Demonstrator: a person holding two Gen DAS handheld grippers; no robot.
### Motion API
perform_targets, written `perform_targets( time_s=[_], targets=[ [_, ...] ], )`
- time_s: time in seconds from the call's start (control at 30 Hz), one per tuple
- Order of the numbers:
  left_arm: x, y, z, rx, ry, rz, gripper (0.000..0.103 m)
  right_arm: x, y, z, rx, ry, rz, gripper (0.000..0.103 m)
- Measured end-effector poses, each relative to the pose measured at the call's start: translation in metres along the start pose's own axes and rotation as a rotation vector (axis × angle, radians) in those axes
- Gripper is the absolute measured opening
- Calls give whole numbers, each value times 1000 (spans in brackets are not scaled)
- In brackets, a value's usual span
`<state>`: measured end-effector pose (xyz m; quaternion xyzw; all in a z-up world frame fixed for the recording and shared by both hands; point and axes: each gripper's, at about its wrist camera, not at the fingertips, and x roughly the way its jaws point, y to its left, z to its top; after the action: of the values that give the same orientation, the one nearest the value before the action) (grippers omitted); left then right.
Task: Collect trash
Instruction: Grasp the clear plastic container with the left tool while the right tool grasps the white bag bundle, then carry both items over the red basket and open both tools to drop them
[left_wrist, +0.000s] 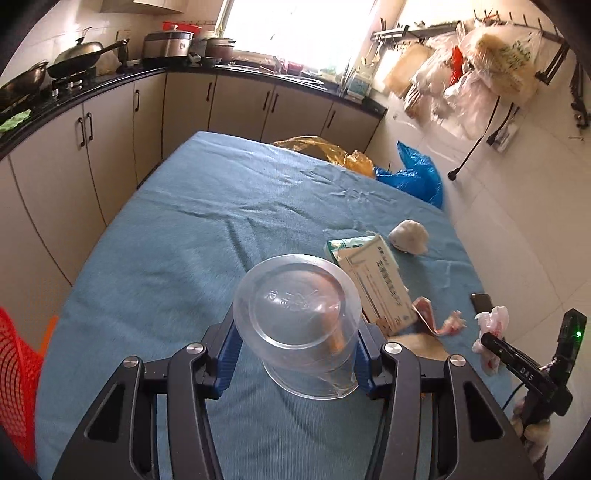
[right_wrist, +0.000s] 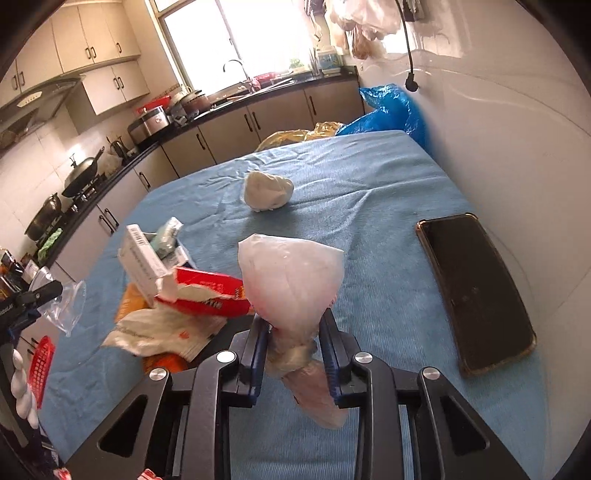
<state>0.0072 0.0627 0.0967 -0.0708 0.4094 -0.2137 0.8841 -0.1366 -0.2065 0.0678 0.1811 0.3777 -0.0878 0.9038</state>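
Left claw (left_wrist: 295, 354), low centre of its view, pinched a clear plastic cup (left_wrist: 297, 325) by the sides, base facing the lens, held above the blue-covered bench (left_wrist: 184, 240). Right claw (right_wrist: 295, 350) clamped a white plastic bag (right_wrist: 291, 284) at its twisted neck. Beyond lay torn boxes (right_wrist: 199, 291), a white wad (right_wrist: 267, 192) mid-frame and a phone (right_wrist: 476, 291) at right. Red basket (left_wrist: 16, 373) sat at lower left. Likely best: keep both grips firm, carry level, skip the phone.

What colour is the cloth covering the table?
Blue cloth, clearest in the right wrist view.
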Motion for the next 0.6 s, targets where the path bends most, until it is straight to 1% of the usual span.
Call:
perform_targets(
  time_s=[0.1,0.23,0.43,0.6],
  targets=[
    [-23,6,-10,-6,-20,-3,51,-13,4,-4,4,-5,23,29],
    [-50,13,-21,4,-54,21,51,-27,16,-10,-5,-4,51,29],
    [-96,28,-34,39,-123,77,51,-35,46,-23,-35,9,98,29],
    [-127,51,-45,15,-156,98,51,-35,80,-34,-79,27,139,29]
  ],
)
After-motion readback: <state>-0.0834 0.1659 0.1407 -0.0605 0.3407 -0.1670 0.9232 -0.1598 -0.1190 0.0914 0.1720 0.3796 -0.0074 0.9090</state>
